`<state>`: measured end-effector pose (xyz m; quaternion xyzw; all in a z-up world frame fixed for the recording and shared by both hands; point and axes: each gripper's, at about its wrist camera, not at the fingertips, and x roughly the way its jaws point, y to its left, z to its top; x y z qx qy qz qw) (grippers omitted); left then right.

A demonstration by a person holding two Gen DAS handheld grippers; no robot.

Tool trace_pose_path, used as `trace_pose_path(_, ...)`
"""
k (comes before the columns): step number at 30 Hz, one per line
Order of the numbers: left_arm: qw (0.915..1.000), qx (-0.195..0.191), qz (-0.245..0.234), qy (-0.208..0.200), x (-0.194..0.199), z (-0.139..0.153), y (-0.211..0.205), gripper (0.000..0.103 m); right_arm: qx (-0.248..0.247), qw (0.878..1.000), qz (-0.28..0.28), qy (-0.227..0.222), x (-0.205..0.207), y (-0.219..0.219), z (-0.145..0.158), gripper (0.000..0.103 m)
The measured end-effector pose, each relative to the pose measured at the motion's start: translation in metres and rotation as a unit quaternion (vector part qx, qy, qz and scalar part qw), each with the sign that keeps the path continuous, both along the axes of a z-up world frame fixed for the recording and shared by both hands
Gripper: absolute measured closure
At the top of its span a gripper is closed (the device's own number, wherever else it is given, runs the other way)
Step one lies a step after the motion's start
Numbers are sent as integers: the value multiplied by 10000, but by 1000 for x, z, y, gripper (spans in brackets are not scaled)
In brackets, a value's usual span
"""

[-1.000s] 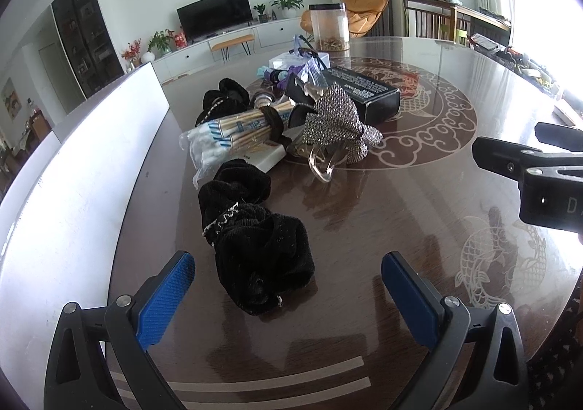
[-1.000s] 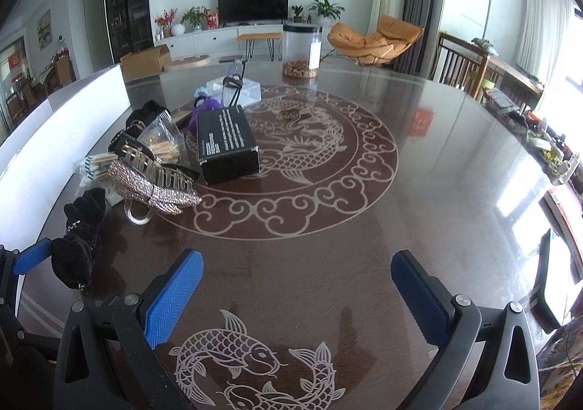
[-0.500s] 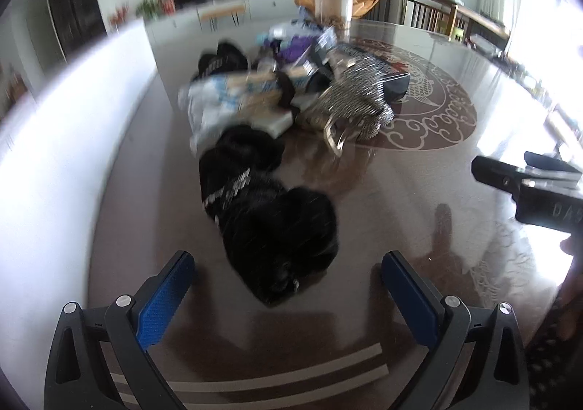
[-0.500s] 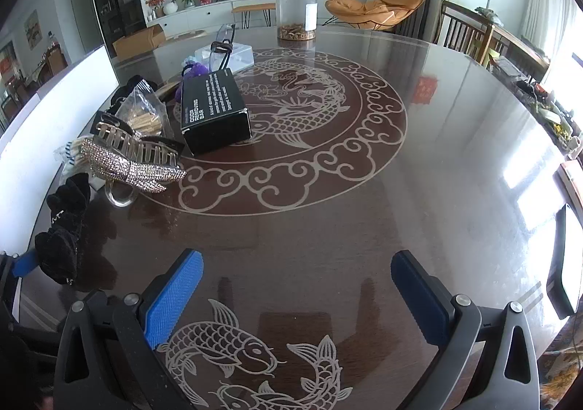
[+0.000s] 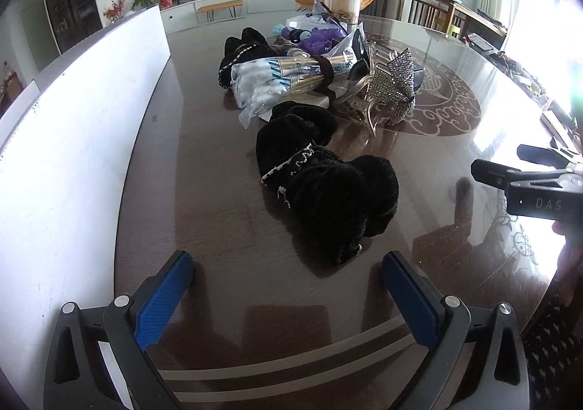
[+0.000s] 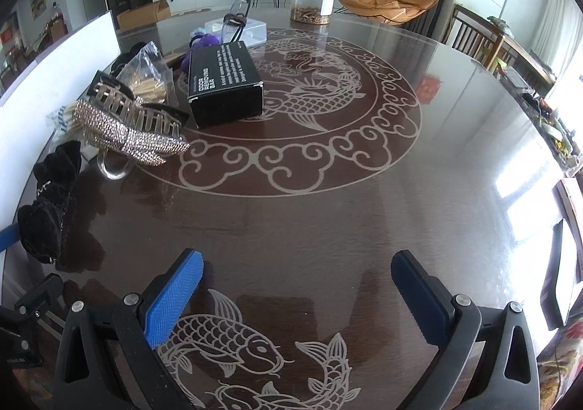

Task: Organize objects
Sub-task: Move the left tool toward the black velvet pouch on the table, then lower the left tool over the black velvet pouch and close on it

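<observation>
The left gripper [image 5: 288, 286] stood with its fingers wide apart and held nothing. Just ahead of the fingertips, between their lines, lay a black velvet scrunchie [image 5: 324, 187] on the dark table [image 5: 204, 162]. Further ahead of it were a bundle of cotton swabs [image 5: 288, 78] and a rhinestone hair clip [image 5: 395, 89], close together.

The right gripper [image 6: 297, 295] was also spread wide and empty, above the fish pattern of the table. Far ahead and to the left of its fingers lay a black box [image 6: 226, 82], just beside the hair clip. The scrunchie was well to the left of the left finger.
</observation>
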<state>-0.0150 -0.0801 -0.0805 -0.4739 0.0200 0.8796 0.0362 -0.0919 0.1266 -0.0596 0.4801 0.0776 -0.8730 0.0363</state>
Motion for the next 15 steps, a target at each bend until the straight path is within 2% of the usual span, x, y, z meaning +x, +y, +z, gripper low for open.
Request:
trace_pose_path(8, 9997, -35, 218, -82, -11, -2, 7, 0, 0, 10000, 20, -40, -1, 0, -1, 0)
trace_pose_path(15, 9996, -46, 173, -202, -35, -2, 15, 0, -407, 9989, -65, -229, -6, 9, -5, 0)
